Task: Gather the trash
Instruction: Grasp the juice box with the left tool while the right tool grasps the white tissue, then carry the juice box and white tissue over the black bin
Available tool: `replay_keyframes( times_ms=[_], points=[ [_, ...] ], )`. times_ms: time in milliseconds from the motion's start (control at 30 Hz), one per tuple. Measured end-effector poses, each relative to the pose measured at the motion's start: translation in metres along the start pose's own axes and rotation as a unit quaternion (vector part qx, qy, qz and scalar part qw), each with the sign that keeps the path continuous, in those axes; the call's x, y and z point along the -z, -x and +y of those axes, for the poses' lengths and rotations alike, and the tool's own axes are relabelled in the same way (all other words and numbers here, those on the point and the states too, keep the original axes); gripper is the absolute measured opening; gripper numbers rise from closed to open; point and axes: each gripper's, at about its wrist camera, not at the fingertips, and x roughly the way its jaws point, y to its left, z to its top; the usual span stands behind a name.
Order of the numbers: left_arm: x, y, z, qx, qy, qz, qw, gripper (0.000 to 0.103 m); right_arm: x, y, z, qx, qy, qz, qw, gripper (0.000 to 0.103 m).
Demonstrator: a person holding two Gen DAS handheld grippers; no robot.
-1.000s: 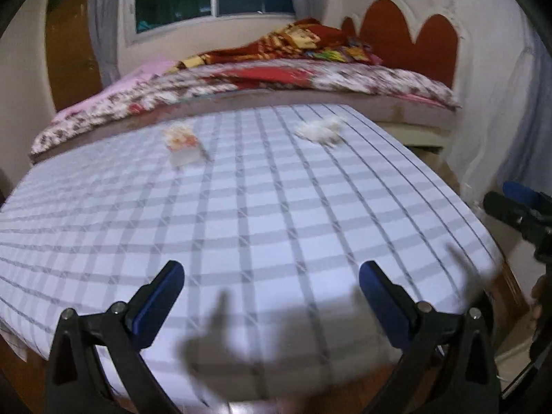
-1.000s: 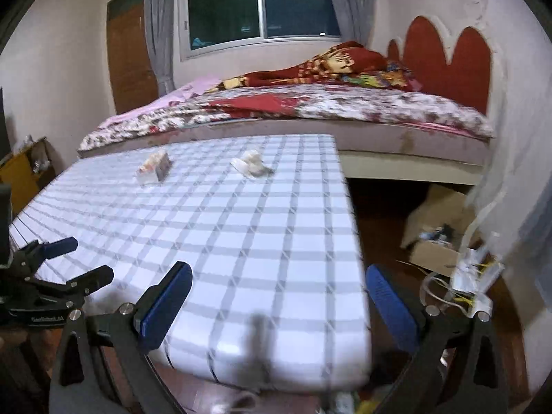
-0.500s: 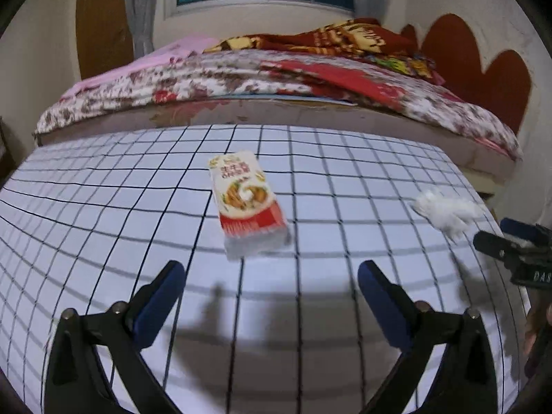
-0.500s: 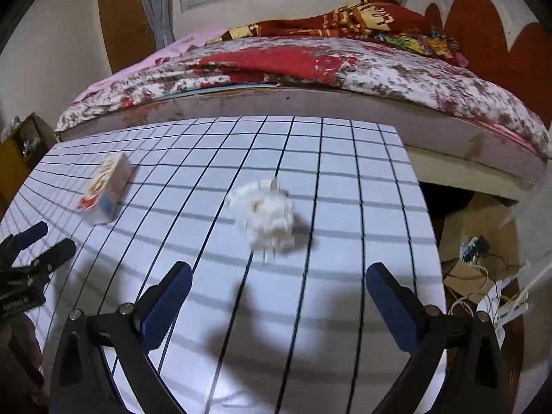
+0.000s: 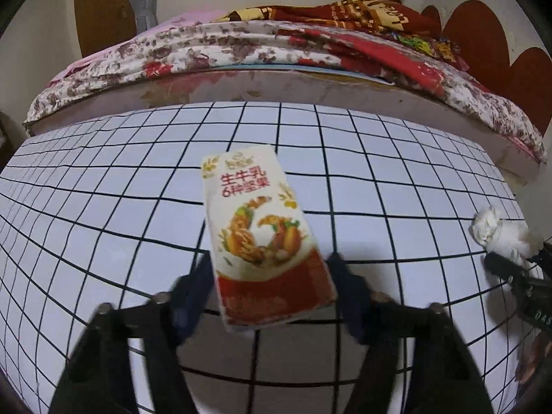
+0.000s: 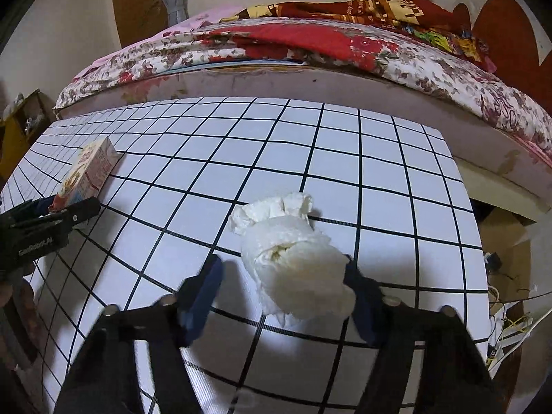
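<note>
A white and red milk carton lies on the checked table. My left gripper has its blue fingers on both sides of the carton's near end, closing in and blurred. A crumpled white tissue lies on the same table. My right gripper straddles it; the right finger touches it and the left finger stands a little apart. The carton also shows in the right wrist view, and the tissue shows in the left wrist view.
A bed with floral and red covers runs along the table's far edge. To the right of the table lie a cardboard box and loose wires on the floor. A small wooden shelf stands at the far left.
Both grippers moved forward and down onto the table. The left fingers have narrowed around the carton, and the right fingers have narrowed around the tissue.
</note>
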Motion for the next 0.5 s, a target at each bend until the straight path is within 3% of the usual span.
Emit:
replay_keyframes(
  times_ms=[33,67,500],
  points=[
    [0.001,0.002,0.003,0.011,0.002,-0.003,0.9999,0.058,0.000,0.001,0.000,-0.001,0.000,0.000,1.000,0.046],
    [0.002,0.005,0.005,0.019,0.001,-0.008,0.9998,0.055,0.000,0.002,-0.001,-0.005,-0.001,0.001,1.000,0.044],
    [0.044,0.084,-0.002,0.059,-0.033,-0.068,0.9954,0.052,0.031,0.073,0.007,-0.018,0.000,-0.056,0.998,0.040]
  ],
)
